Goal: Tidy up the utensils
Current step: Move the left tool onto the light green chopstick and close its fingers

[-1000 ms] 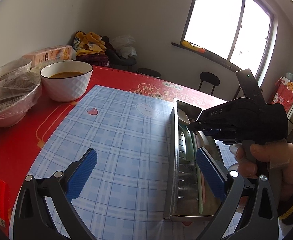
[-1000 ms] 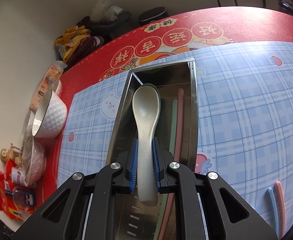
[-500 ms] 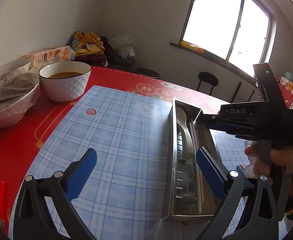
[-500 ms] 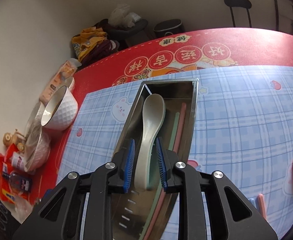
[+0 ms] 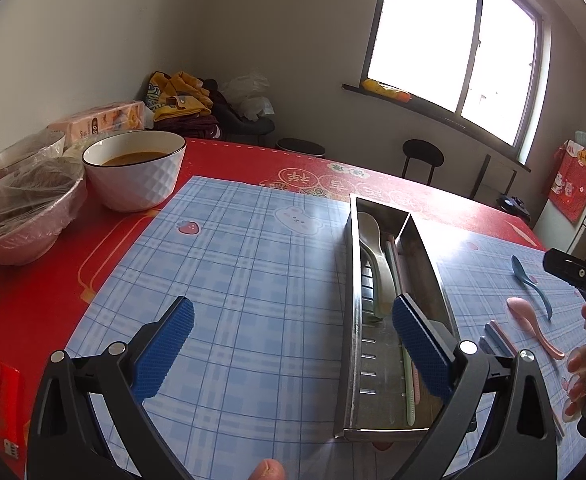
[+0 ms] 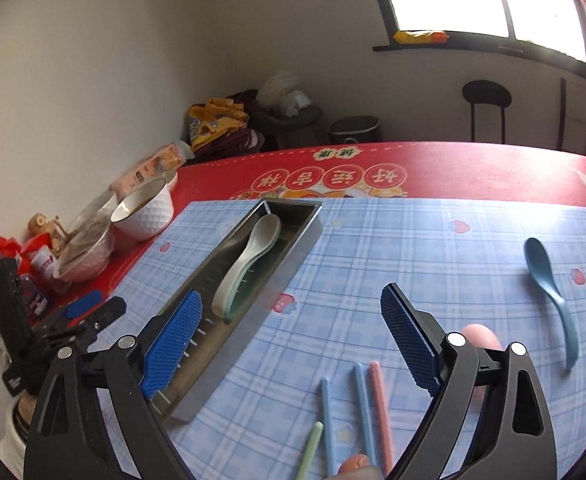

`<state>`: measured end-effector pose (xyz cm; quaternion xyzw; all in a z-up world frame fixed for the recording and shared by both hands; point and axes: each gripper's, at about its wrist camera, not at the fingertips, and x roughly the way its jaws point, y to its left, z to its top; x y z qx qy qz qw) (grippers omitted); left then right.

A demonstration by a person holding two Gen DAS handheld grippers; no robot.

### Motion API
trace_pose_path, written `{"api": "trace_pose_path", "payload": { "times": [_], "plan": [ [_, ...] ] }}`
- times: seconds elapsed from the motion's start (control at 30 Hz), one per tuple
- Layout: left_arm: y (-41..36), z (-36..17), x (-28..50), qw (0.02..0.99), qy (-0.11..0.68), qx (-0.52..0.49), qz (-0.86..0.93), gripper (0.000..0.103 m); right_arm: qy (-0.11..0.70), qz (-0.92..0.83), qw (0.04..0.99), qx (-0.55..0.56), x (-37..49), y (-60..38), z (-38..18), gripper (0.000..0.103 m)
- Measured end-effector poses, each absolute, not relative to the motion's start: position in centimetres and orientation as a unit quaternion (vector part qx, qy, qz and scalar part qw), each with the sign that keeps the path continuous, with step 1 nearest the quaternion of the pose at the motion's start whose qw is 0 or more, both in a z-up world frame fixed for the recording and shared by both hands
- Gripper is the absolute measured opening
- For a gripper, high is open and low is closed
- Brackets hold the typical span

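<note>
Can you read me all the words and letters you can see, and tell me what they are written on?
"好运吉祥": four big characters in round medallions on the red tablecloth, clearest in the right wrist view.
Two smaller characters above them on the tablecloth: too small to read.
Print on the tissue pack: too blurred to read.
Yellow character on the red hanging at the right: too blurred to read.
Red snack packets: unreadable.

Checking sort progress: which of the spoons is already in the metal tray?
The pale white spoon, lying bowl-up inside the metal tray. The blue spoon and pink spoon both lie loose on the checked mat, outside it.
</note>
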<state>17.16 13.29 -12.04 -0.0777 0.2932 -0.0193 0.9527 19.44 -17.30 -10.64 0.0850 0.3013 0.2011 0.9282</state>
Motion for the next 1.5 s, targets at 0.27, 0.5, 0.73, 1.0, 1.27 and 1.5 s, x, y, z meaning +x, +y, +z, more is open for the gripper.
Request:
{"api": "trace_pose_path", "payload": {
  "times": [0.27,0.5,0.73,1.0,1.27,1.5],
  "plan": [
    [12.2,-11.6,16.2,0.963,0.261,-0.055,-0.042,0.097,0.263,0.183,0.943,0.089,14.3,-23.3,-11.9,0.088],
    [10.1,-9.6,13.1,0.969,0.235,-0.046,-0.058,0.097,0.258,0.164,0.949,0.079,12.3,-27.1,-12.5,0.088],
    [4.0,-9.4,10.7,0.957,0.272,-0.011,-0.098,0.097,0.248,0.127,0.959,0.054,12.2,-28.1,-13.0,0.088],
    [-2.0,-11.1,10.2,0.939,0.324,0.045,-0.105,0.097,0.253,0.099,0.96,0.06,12.4,-29.5,-14.3,0.088],
    [-6.5,-13.0,10.2,0.912,0.371,0.058,-0.163,0.079,0.247,0.12,0.957,0.093,12.2,-30.7,-14.5,0.088],
    [-8.6,-15.2,11.1,0.881,0.428,0.067,-0.189,0.042,0.242,0.124,0.955,0.117,11.9,-31.4,-14.6,0.088]
  ]
}}
